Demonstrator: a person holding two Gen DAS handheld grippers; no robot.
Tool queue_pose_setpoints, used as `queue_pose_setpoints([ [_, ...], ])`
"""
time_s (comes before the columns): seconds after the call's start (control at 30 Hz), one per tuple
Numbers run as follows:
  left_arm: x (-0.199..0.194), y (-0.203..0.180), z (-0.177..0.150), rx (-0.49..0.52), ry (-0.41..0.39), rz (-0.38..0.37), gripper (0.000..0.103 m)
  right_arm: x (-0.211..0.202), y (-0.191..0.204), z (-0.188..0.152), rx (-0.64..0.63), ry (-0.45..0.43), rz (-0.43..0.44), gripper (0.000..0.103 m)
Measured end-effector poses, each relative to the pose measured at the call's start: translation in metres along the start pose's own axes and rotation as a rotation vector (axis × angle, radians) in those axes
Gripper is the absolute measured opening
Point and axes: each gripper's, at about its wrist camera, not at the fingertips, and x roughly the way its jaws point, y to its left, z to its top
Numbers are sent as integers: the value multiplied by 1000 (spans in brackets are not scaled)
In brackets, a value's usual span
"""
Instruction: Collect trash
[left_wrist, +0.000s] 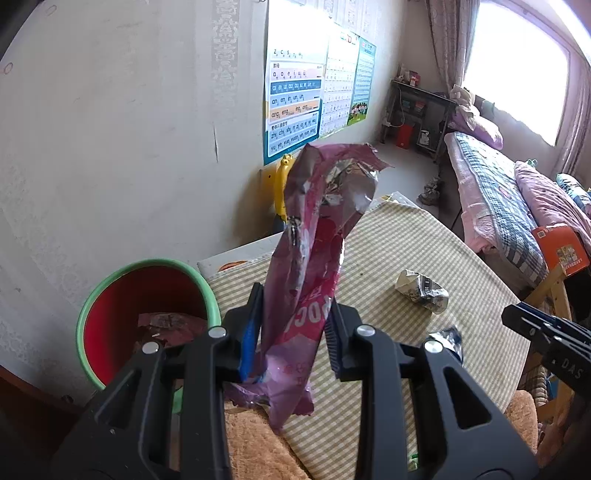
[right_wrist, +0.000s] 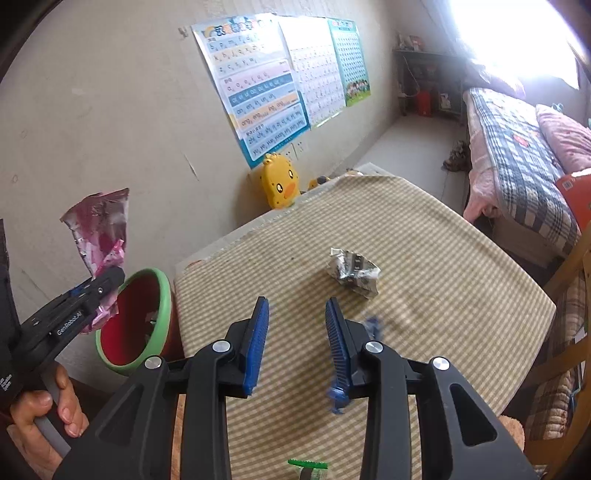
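My left gripper (left_wrist: 295, 299) is shut on a tall pink foil snack wrapper (left_wrist: 321, 206) that stands up between its pads. In the right wrist view this left gripper (right_wrist: 99, 291) holds the wrapper (right_wrist: 98, 225) just above a red bin with a green rim (right_wrist: 166, 295), beside the table's left edge. That bin (left_wrist: 110, 280) has dark wrappers inside. A crumpled silver wrapper (right_wrist: 354, 271) lies on the checked tablecloth (right_wrist: 443, 258). My right gripper (right_wrist: 297, 302) hovers open above the cloth with nothing between its pads. A small blue wrapper (left_wrist: 448, 339) lies next to its right finger.
A yellow duck toy (right_wrist: 280, 181) stands at the table's far edge under wall posters (right_wrist: 258, 92). A bed (right_wrist: 517, 155) and a wooden chair frame (right_wrist: 569, 277) are on the right. A brown plush (left_wrist: 251, 435) lies at the near edge. A person's hand (right_wrist: 44, 410) grips the left handle.
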Motion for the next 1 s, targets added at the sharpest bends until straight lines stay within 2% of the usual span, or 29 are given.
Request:
queue_pose_setpoints([
  [0.07,1,1,-1,-1,4,0,29,3,1,-2,-16,6,-14,32],
  [0.1,0,2,-2,-2,6,-1,29,6,-2,-4,-14,10,-31,36],
  [0.13,0,3,-3,-3,7,-2,29,10,-8,-6,-4,18,-46,44],
  [0.17,-1,4,-4,-4,7,-2,29,14,-14,-8,4,31,-57,66],
  [0.2,0,5,-4,-4,8,-2,29,23,-23,-11,19,66,-82,74],
  [0.4,4,5,-8,-4,33,-11,29,65,-71,-42,152,219,-139,73],
  [0.57,5,2,-9,9,36,-11,29,95,-79,-61,158,297,-149,73],
  [1.0,8,1,-10,17,44,0,29,116,-71,-64,113,318,-140,73],
])
